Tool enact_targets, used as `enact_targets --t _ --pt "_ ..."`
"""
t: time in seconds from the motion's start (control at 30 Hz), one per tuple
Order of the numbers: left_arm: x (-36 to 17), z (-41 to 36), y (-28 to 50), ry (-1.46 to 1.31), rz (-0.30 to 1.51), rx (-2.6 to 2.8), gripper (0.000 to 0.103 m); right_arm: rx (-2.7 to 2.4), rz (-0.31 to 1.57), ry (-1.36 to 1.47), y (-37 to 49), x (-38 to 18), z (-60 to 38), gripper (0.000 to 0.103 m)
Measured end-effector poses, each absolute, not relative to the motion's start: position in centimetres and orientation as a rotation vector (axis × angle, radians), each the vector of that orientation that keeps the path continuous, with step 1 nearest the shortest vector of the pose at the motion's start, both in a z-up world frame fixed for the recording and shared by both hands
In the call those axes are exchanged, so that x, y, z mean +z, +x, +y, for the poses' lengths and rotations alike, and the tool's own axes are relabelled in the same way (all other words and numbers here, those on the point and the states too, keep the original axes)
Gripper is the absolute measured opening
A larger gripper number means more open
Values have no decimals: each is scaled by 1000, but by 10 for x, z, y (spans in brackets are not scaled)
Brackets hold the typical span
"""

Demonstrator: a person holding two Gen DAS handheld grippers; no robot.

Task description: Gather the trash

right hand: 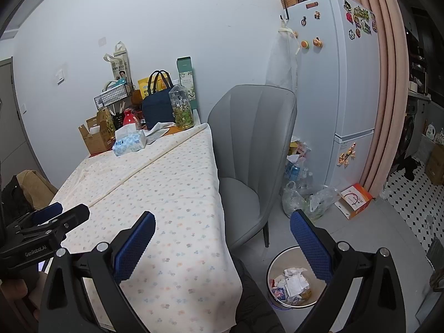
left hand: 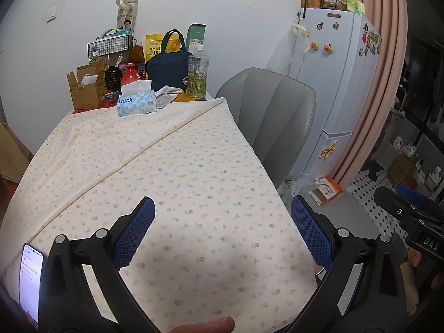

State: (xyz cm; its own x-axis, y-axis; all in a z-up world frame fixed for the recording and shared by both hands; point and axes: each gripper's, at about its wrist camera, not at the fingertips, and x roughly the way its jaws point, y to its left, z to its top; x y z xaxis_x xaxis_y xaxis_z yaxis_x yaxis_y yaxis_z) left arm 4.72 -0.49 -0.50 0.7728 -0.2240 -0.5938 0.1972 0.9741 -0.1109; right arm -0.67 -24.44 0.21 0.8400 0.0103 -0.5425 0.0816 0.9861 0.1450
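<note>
A table with a floral cloth (left hand: 172, 166) fills the left wrist view and shows in the right wrist view (right hand: 155, 183). My left gripper (left hand: 222, 230) is open and empty above the cloth's near part. My right gripper (right hand: 222, 241) is open and empty above the table's right edge. A round bin (right hand: 277, 266) on the floor at lower right holds crumpled paper and wrappers (right hand: 291, 285). The left gripper's body (right hand: 44, 227) shows at the left of the right wrist view, and the right gripper's body (left hand: 410, 216) at the right of the left wrist view.
At the table's far end stand a tissue box (left hand: 136, 104), a cardboard box (left hand: 87, 88), a navy bag (left hand: 168, 66) and a bottle (left hand: 197, 73). A grey chair (right hand: 249, 144) stands right of the table. Plastic bags (right hand: 305, 194) and a fridge (right hand: 333, 83) are behind it. A phone (left hand: 30, 280) lies at lower left.
</note>
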Motion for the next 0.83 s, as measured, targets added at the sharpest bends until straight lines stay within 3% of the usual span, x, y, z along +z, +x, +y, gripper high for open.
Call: enact_targets --t 0.83 --pt "-11 -4 56 -9 685 -192 97 -10 602 170 4 -8 -236 95"
